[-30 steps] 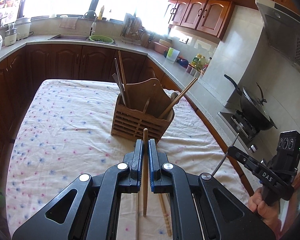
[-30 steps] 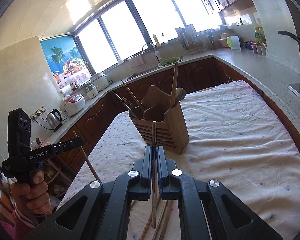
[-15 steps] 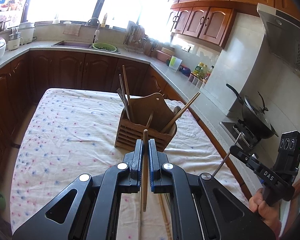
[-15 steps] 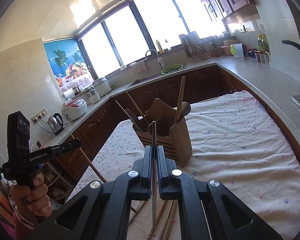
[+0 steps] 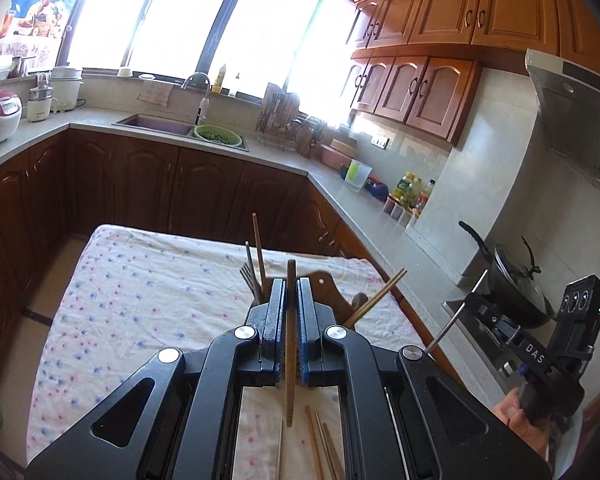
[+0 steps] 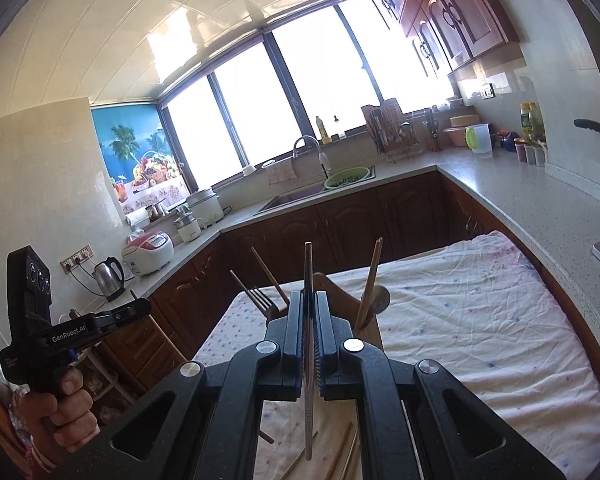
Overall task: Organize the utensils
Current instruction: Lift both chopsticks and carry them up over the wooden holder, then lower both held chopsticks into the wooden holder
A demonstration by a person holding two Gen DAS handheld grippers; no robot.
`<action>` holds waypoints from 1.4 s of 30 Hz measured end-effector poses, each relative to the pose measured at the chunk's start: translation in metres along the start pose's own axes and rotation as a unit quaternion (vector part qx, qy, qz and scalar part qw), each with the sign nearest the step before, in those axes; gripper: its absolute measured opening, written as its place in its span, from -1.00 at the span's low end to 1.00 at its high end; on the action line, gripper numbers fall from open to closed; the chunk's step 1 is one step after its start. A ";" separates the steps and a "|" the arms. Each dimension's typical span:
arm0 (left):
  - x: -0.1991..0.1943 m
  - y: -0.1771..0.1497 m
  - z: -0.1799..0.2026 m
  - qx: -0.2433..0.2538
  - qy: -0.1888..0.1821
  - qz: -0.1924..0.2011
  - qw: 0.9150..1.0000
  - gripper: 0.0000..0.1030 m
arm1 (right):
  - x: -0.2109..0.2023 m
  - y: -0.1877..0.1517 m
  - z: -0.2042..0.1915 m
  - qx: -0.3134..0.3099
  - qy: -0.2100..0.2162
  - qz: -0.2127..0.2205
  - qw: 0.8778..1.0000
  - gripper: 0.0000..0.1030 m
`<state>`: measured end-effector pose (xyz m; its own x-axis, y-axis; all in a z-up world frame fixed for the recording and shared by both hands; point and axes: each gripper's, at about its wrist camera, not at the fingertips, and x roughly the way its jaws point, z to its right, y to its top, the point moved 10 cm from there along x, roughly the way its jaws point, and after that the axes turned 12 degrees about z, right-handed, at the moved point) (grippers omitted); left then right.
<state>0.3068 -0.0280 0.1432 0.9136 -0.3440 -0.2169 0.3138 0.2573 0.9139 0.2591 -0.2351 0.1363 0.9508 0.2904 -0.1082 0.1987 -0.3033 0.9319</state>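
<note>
My left gripper (image 5: 288, 286) is shut on a wooden chopstick (image 5: 290, 340) held upright. My right gripper (image 6: 309, 298) is shut on a thin metal chopstick (image 6: 308, 344), also upright. The wooden utensil holder (image 5: 324, 284) stands on the table just beyond both grippers, mostly hidden behind the fingers; a fork (image 5: 247, 272), chopsticks (image 5: 259, 252) and a wooden spoon (image 6: 380, 298) stick out of it. Loose chopsticks (image 5: 320, 448) lie on the cloth under the grippers. The right gripper also shows in the left wrist view (image 5: 480, 304), and the left gripper in the right wrist view (image 6: 140, 306).
The table wears a white flowered cloth (image 5: 140, 296). Dark wooden cabinets and a grey counter (image 5: 364, 208) run around it, with a sink (image 5: 156, 124), a rice cooker (image 6: 148, 252), a kettle (image 6: 108, 278) and a wok on the stove (image 5: 516, 280).
Both grippers have risen and tilted up with their chopsticks and come closer to the holder, which now sits low behind the fingers.
</note>
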 end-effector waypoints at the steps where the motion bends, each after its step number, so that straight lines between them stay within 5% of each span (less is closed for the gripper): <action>1: 0.002 0.008 -0.001 0.000 0.001 0.009 1.000 -0.92 | 0.004 0.007 0.000 -0.002 -0.002 0.008 1.000 -0.91; 13: 0.055 0.065 -0.008 0.000 0.020 0.072 0.997 -0.92 | 0.057 0.051 0.005 -0.028 -0.031 0.073 0.996 -0.91; 34: 0.108 -0.042 -0.026 -0.008 0.048 -0.009 0.999 -0.91 | 0.077 -0.025 0.033 -0.036 -0.070 0.050 0.996 -0.91; 42: 0.108 -0.044 -0.024 0.009 0.044 -0.016 0.999 -0.90 | 0.082 -0.052 0.035 -0.037 -0.073 0.017 0.996 -0.90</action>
<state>0.3980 -0.0543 0.0715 0.9225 -0.2706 -0.2753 0.3397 0.2303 0.9119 0.3350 -0.2270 0.0670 0.9822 0.1440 -0.1206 0.1532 -0.2419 0.9581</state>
